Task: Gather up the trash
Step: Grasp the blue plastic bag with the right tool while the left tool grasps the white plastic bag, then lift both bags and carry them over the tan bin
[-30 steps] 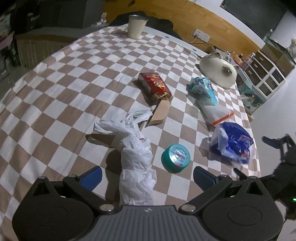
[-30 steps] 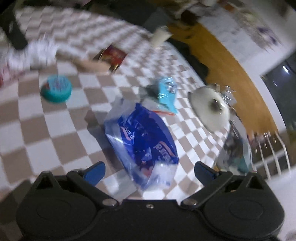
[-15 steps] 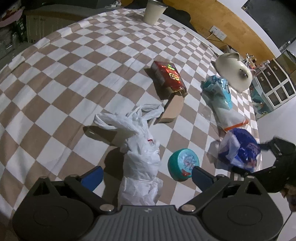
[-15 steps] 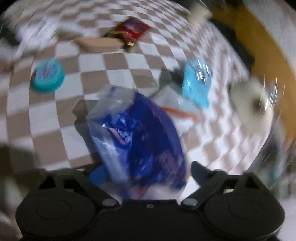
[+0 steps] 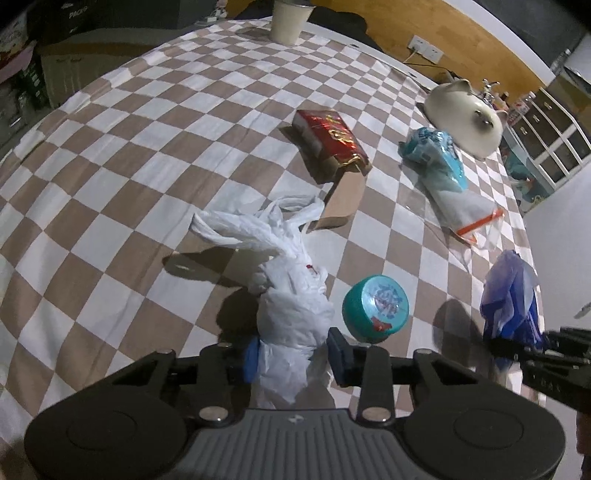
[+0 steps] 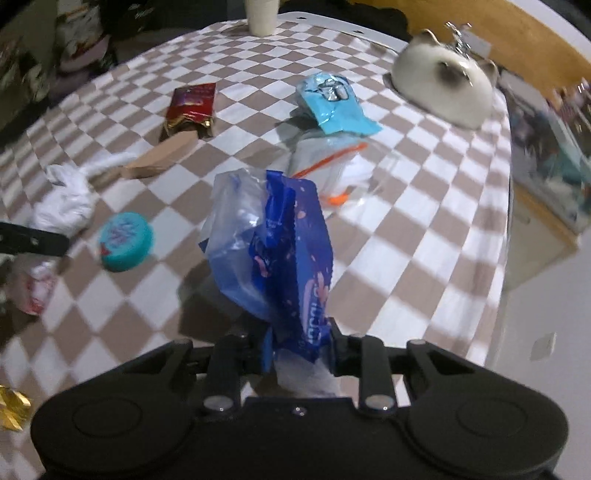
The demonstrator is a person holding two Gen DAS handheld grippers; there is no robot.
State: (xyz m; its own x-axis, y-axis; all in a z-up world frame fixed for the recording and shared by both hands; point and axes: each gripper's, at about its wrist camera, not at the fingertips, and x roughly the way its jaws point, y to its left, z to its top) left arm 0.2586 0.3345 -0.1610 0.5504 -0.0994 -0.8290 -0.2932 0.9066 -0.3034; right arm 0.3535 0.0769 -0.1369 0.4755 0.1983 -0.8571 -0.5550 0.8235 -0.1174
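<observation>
— What has the left gripper [image 5: 295,356] got?
— Its jaws are closing on the white plastic bag [image 5: 291,314] between them; a teal lid [image 5: 376,309] lies just beyond the right jaw.
— And the right gripper [image 6: 299,347]?
— Closing too, pinching the blue wrapper [image 6: 280,254], which stands up from its jaws above the checkered tablecloth [image 6: 424,221].

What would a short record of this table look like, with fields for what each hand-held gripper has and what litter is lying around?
surface: checkered tablecloth
left hand-held gripper: jaws closing, white plastic bag between them
right hand-held gripper: jaws closing, blue plastic wrapper between them, raised off the cloth
loose litter: teal round lid, red packet, brown cardboard piece, light blue packet, clear zip bag
other items: paper cup, cream plush toy
</observation>
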